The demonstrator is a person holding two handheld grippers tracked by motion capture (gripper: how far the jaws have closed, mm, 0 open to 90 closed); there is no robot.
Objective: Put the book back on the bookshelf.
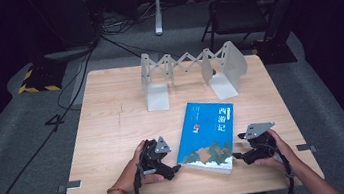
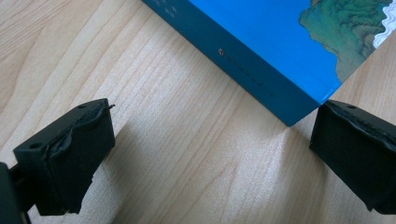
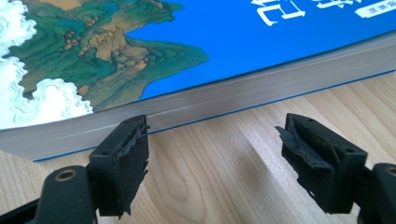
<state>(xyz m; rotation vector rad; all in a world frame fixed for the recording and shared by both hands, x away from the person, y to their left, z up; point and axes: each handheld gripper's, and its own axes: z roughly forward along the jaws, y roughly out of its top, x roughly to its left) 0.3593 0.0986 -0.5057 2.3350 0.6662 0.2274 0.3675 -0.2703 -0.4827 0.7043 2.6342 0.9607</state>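
A thick blue book [image 1: 206, 135] with a painted landscape on its cover lies flat on the wooden table [image 1: 109, 135]. My left gripper [image 1: 174, 169] rests low at the book's near left corner, open, with bare table between its jaws. In the left gripper view the book's spine [image 2: 252, 70] runs across the top and its corner nearly meets the right jaw. My right gripper [image 1: 238, 156] sits at the book's right edge, open. In the right gripper view the page edge [image 3: 243, 100] lies just past the jaws, and the left jaw tip touches or nearly touches it.
A grey folding book rack [image 1: 192, 71] with an accordion link and two upright end plates stands at the table's far side. Beyond the table are a chair [image 1: 244, 7], cables on the carpet and a stand base with yellow-black tape [image 1: 37, 82].
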